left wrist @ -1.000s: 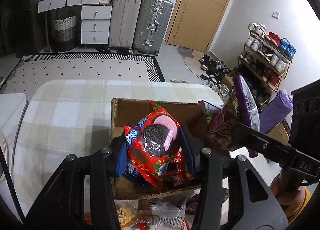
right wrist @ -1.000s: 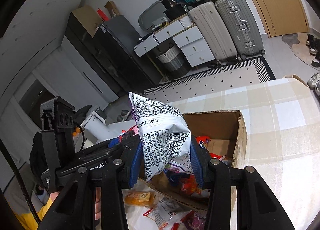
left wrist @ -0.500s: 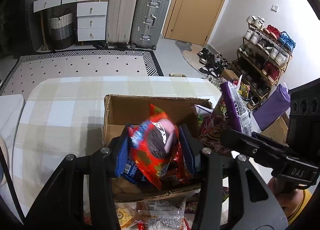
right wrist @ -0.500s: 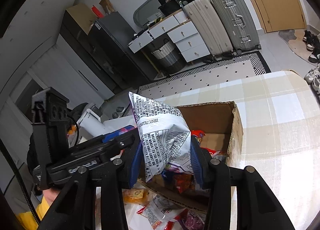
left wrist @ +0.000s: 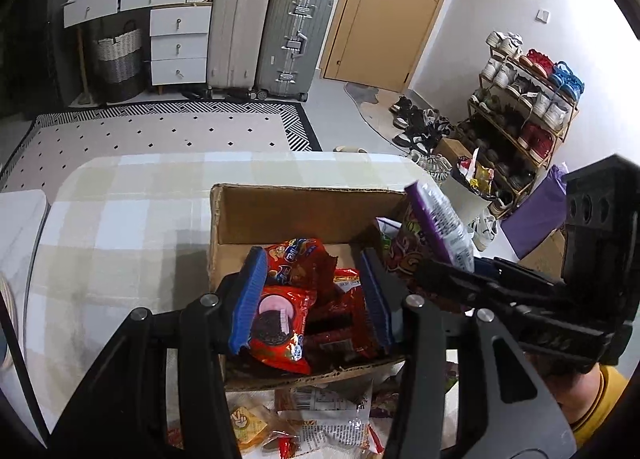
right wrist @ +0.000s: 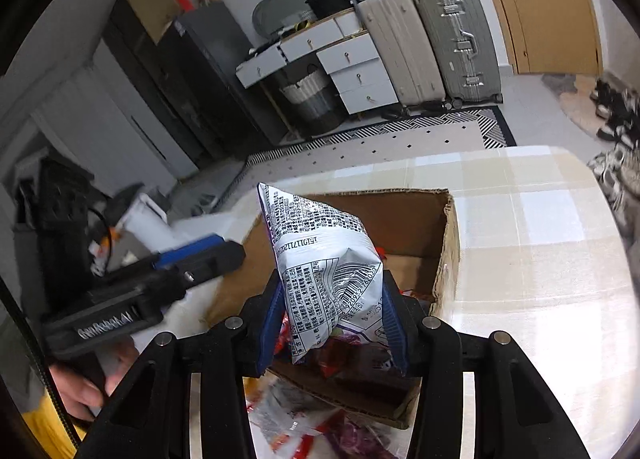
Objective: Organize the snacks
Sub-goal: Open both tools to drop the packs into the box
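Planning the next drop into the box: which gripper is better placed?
Right. The right gripper holds the purple snack bag over the cardboard box; the left gripper is open, its red cookie pack already inside.

A lived-in home, seen from a table near the front door.

At the top of the left wrist view, two hard-shell suitcases (left wrist: 270, 33) stand against the wall beside a white chest of drawers (left wrist: 180, 45) and a woven laundry basket (left wrist: 119, 55), with a wooden door (left wrist: 390, 11) to their right. A shoe rack (left wrist: 524, 99) packed with sneakers fills the right edge, more shoes (left wrist: 416, 125) scattered on the floor before it. A patterned rug (left wrist: 160, 133) covers the middle. In the foreground, a checked tablecloth (left wrist: 120, 219) carries a cardboard box (left wrist: 304, 211) of snack packets. The right wrist view adds dark cabinets (right wrist: 168, 71) at upper left.
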Available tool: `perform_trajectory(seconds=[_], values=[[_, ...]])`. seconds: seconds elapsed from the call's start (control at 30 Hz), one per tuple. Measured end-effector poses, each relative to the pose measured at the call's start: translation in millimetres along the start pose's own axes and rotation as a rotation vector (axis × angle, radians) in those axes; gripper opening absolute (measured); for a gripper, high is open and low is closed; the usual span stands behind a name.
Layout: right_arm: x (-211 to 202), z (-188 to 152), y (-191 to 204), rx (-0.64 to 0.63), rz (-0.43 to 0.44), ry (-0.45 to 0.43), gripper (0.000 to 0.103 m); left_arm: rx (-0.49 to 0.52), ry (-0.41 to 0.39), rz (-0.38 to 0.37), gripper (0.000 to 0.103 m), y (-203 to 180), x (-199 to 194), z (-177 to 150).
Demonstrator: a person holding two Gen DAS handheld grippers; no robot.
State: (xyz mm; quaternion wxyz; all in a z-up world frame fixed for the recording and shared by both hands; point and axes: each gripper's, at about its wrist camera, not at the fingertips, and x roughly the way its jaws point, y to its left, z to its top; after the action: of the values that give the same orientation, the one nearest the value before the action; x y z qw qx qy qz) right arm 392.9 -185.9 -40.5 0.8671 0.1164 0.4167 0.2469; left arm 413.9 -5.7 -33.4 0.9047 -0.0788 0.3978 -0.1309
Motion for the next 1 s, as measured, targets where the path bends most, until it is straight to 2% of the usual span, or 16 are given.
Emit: perform_trajectory(seconds=[0.57,0.8,1.0], values=[[-6.0,-6.4,10.3,0.003,-0.038,0.011,0.055,0.005,0.009,0.008,0.049,3.6,-41.1,-11.0],[-29.9,-4.0,22.3,-0.003,-0.022,-0.041,0.056,0.028,-0.006,0.017,0.05,-9.0,-69.0,-14.6],[-71.7,-12.6,39.1,-0.02,0.004,-0.107,0.056,0.04,-0.032,0.026,0.05,-18.8,-99.7,-20.8]])
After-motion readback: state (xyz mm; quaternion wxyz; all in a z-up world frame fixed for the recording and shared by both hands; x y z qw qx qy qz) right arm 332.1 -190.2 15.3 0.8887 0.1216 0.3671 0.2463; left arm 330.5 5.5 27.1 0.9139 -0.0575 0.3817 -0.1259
